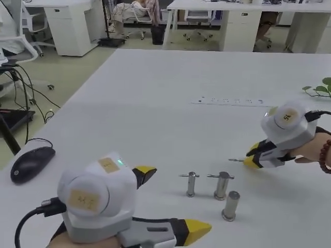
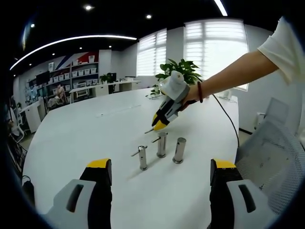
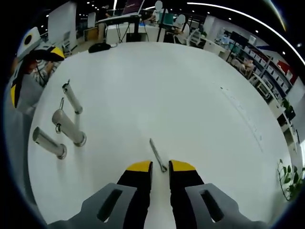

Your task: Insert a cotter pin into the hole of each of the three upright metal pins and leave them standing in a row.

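Three upright metal pins stand on the white table (image 1: 155,103). The left pin (image 1: 191,184) and the middle pin (image 1: 221,185) each carry a cotter pin through the top. The third pin (image 1: 231,205), nearer me, has a bare top. My right gripper (image 1: 252,157) hovers to the right of them, shut on a loose cotter pin (image 1: 236,160) that points toward the pins. That cotter pin (image 3: 156,153) sticks out from between the jaws of the right gripper (image 3: 161,168). My left gripper (image 1: 173,201) is open, low and left of the pins (image 2: 162,144).
A black computer mouse (image 1: 31,163) lies near the table's left edge. A flat white strip (image 1: 227,102) runs across the table beyond the pins. Plant leaves (image 1: 320,88) reach in at the far right. Desks and chairs stand beyond the table.
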{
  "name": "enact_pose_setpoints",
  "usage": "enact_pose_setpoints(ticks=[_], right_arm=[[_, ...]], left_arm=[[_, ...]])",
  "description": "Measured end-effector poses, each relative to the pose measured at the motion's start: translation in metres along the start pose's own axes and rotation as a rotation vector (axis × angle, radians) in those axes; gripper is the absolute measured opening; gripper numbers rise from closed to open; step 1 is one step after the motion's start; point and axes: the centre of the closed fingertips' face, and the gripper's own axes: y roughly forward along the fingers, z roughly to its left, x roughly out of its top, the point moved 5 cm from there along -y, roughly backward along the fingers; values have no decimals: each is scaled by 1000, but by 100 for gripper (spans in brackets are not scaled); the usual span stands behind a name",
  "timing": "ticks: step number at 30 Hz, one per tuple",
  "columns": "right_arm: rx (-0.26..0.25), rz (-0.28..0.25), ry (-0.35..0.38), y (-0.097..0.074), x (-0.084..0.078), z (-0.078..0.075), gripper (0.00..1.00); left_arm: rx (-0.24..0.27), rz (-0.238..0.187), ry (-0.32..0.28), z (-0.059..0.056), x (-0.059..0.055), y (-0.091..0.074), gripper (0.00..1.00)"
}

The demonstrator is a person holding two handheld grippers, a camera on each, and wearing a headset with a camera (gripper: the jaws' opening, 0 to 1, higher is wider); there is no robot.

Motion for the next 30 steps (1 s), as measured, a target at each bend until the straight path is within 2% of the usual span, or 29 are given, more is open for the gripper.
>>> enact_pose_setpoints(ticks=[5, 15, 19, 22, 30], right_arm=[[20, 9, 8, 3, 0, -4, 12], [111, 57, -2, 6, 3, -1, 7], [121, 77, -8, 7, 4, 0, 6], [125, 83, 37, 7, 3, -1, 5], [103, 105, -4, 6, 4, 2, 4]], left_arm=[[10, -1, -3, 2, 0, -1, 84], [18, 1, -9, 4, -1, -2, 84], [19, 1, -10, 4, -1, -2, 83], [22, 3, -9, 5, -1, -2, 83], [26, 1, -17, 5, -2, -2, 82]])
